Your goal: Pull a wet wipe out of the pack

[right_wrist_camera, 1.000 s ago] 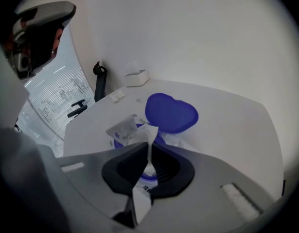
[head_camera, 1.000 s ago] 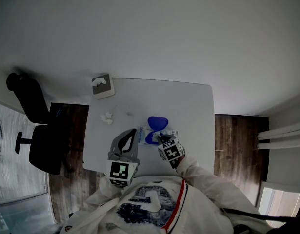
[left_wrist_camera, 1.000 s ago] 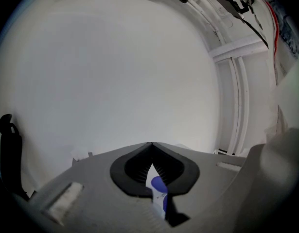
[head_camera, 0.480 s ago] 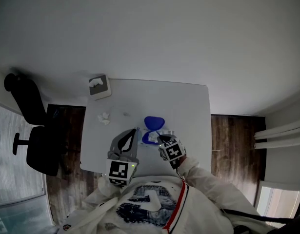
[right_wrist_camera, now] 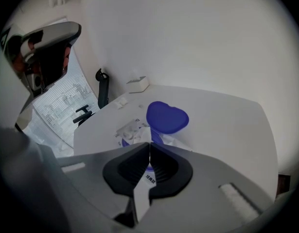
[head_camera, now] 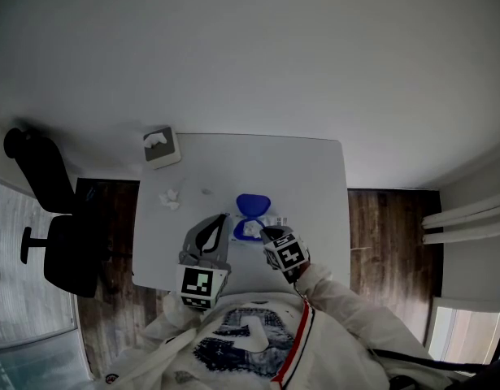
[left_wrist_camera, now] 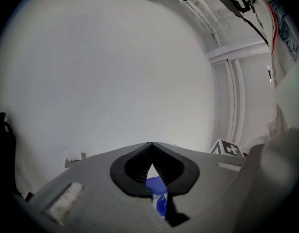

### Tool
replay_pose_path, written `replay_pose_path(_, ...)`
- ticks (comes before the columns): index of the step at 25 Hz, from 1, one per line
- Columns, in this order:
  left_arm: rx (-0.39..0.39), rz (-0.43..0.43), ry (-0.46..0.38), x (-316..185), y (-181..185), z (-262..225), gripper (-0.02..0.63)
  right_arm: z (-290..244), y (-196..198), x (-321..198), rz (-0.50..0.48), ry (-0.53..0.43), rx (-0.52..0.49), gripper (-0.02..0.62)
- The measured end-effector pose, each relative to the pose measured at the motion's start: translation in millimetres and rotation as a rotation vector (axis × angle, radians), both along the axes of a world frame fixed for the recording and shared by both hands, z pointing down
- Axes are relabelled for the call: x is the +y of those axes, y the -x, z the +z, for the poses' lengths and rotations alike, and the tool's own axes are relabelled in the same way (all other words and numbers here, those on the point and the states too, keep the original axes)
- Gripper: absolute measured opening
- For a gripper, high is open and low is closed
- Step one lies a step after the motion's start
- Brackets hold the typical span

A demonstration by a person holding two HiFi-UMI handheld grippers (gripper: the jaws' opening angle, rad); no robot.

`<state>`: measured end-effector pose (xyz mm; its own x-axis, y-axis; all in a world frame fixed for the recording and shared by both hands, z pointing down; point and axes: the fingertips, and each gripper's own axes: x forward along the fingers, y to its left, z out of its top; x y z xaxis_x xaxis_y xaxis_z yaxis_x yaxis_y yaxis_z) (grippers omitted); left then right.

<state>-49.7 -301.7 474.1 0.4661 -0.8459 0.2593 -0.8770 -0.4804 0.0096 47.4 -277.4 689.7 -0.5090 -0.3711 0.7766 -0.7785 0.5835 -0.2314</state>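
Wet-wipe pack lies on the matte white table between my grippers, its glossy blue heart-shaped lid flipped up. Left gripper: ribbed black pads pressed together on the pack's edge, and only a blue-and-white sliver shows there. Right gripper: clamped on a thin white strip bearing small print. Wipe or pack flap, I cannot tell.

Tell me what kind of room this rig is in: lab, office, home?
Probably a small office or home office, though it can't be told for certain. A plain white table stands against a bare wall on a wood floor, with a black office chair beside it and a tissue box on its corner.
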Motion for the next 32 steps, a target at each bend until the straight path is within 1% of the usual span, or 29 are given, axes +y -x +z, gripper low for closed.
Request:
replay_pose_path(9,0.003,0.009,0.005,-5.0,-5.7,2.3,0.004,-22.5,-4.5,-4.5,0.026,-0.03,-0.059,0.008)
replay_pose_path(14,0.005,0.02,0.006,-5.8,-9.8,2.4,0.005,-42.4,-4.9,-8.0,0.026,-0.07,-0.089,0.008)
replay_pose_path(24,-0.003,0.039,0.005,-12.6,-19.2,3.5,0.004,-80.6,-19.7,-21.0,0.096,-0.145,-0.148,0.008)
replay_pose_path(27,-0.003,0.041,0.01,-13.9,-22.5,4.2,0.004,-97.0,-26.4,-26.2,0.12,-0.18,-0.17,0.008)
replay_pose_path(32,-0.014,0.045,-0.008,-18.3,-28.7,-0.1,0.005,-127.4,-38.8,-36.3,0.158,-0.238,-0.206,0.008)
